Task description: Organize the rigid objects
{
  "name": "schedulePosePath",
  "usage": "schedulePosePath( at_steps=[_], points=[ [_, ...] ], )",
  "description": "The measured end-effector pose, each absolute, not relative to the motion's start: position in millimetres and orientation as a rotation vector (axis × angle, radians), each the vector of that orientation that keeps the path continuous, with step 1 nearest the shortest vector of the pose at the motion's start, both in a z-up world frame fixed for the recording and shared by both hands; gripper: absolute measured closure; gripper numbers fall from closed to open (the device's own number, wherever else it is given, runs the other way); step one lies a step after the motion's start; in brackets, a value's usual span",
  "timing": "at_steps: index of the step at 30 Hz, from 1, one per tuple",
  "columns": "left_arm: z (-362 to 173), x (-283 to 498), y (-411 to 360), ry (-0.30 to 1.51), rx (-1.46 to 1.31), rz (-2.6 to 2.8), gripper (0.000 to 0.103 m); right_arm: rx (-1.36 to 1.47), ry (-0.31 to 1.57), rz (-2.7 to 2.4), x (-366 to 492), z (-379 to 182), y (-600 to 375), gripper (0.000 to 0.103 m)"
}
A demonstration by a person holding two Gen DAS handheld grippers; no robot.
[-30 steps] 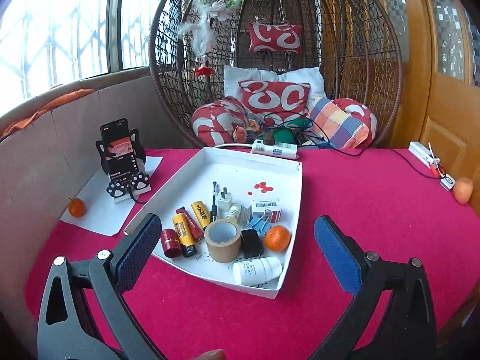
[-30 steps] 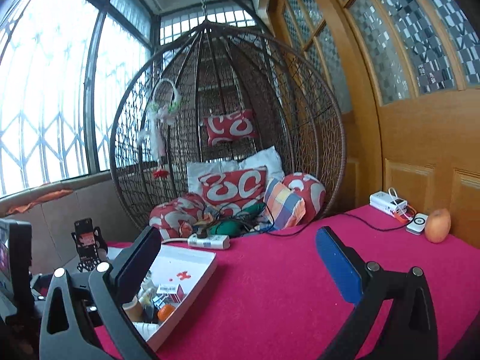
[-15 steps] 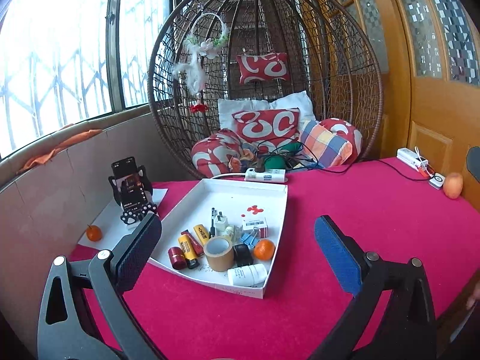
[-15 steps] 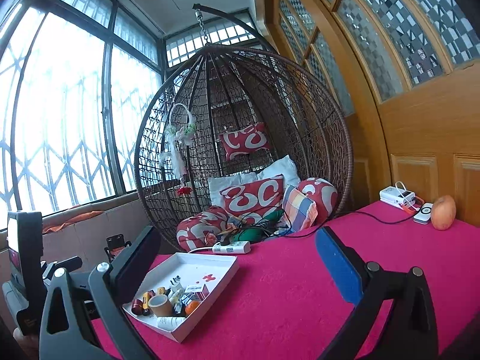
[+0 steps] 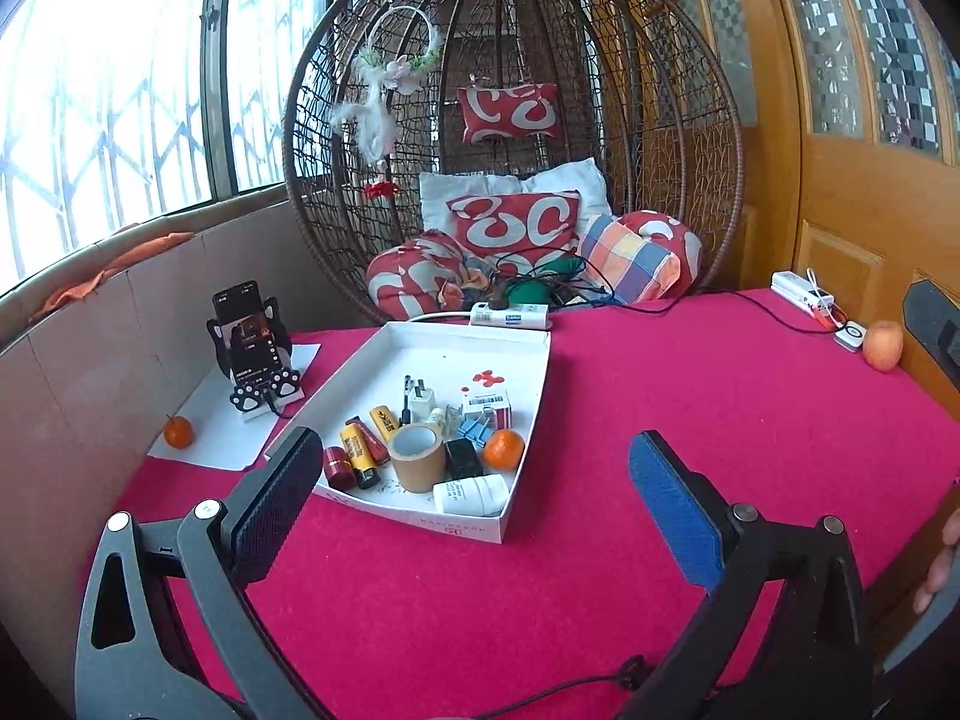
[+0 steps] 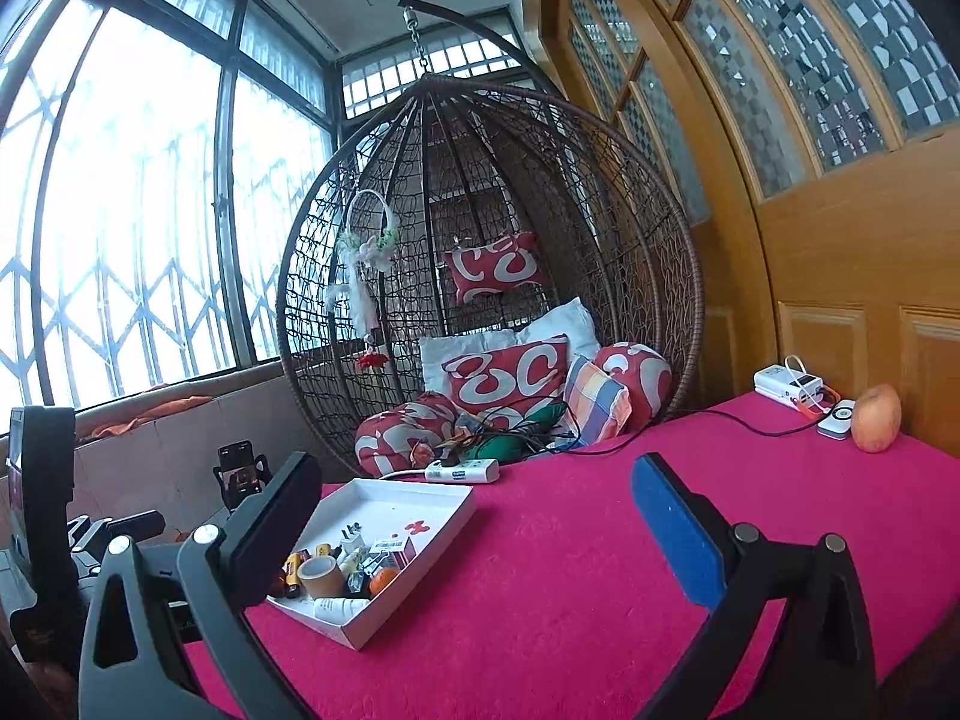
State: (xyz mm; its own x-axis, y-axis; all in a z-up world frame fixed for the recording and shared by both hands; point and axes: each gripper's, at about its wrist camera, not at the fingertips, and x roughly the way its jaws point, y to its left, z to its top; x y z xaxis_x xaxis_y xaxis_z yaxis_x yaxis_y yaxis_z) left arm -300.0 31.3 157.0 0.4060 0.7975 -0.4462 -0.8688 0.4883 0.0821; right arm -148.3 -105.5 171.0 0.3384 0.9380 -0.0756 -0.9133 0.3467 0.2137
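While both grippers hung above the fuzzy pink cloth of the table, neither one had hold of anything: the left gripper had its jaws spread wide with nothing between them, and the right gripper was just as wide and just as empty. The pads looked grippy and textured, one black, one blue on each tool. All the small stuff sat in a shallow white cardboard tray with low walls, straight ahead of the left gripper and off to the lower left in the right view. Everything was bunched toward the tray's near end: a brown tape roll standing on its edge-flat ring, a small black box touching it, a round orange beside that, and a white bottle lying on its side against the front wall. Left of the tape lay yellow batteries and a short dark red cylinder. Further back were a white plug, blue binder clips and a little red-and-white box. Outside the tray, a second orange sat on white paper near a phone on a paw-shaped stand, well apart from the rest.
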Motion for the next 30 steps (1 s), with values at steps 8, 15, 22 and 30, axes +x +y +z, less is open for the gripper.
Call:
schedulePosePath(
  at_steps=[8, 15, 22, 30],
  points=[
    [152.3, -302.5, 40.8, 0.486, -0.242, 1.047, 0.000, 0.129, 0.187, 1.208, -150.9, 171.0, -107.5, 0.000],
    [147.7, -305.1, 47.7, 0.496, -0.276, 1.056, 0.000, 0.112, 0.210, 1.208, -150.5, 166.4, -103.6, 0.000],
    [142.5, -301.3, 49.2, 0.518, -0.287, 1.048, 0.000, 0.094, 0.221, 1.203, -150.3, 164.1, -101.9, 0.000],
    [140.6, -301.6, 50.3, 0.518, -0.294, 1.041, 0.000, 0.085, 0.241, 1.199, -147.9, 160.1, -99.8, 0.000]
  ],
)
